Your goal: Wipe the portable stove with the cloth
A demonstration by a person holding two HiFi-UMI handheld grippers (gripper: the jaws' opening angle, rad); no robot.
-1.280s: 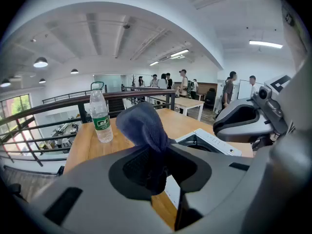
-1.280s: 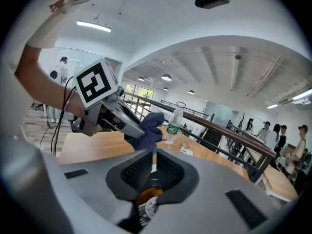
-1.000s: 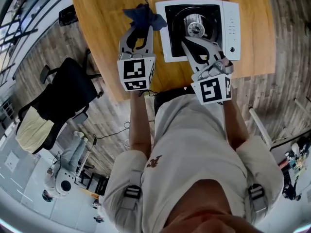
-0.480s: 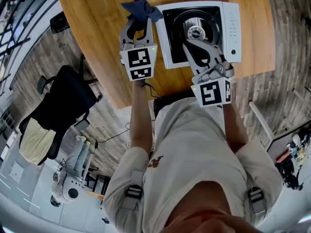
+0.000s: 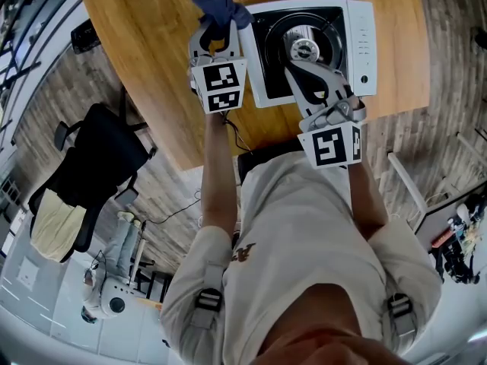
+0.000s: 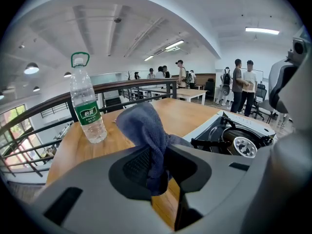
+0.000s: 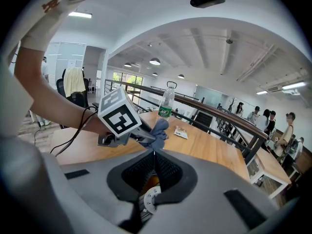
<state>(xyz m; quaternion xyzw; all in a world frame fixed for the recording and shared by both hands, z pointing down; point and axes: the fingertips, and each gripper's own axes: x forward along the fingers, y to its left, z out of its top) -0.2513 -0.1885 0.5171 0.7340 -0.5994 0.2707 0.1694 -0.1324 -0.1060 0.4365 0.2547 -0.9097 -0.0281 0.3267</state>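
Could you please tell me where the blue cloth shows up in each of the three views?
Head view: cloth at top centre, at the left gripper's tips, just left of the stove.
Left gripper view: dead centre, pinched between the jaws.
Right gripper view: centre, at the left gripper's tips.
Shared landmark: the wooden table.

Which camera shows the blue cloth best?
The left gripper view: the cloth fills the middle, pinched in the left claw. The head view shows it from above as a small bunch by the stove. The right gripper view shows it small and farther off.
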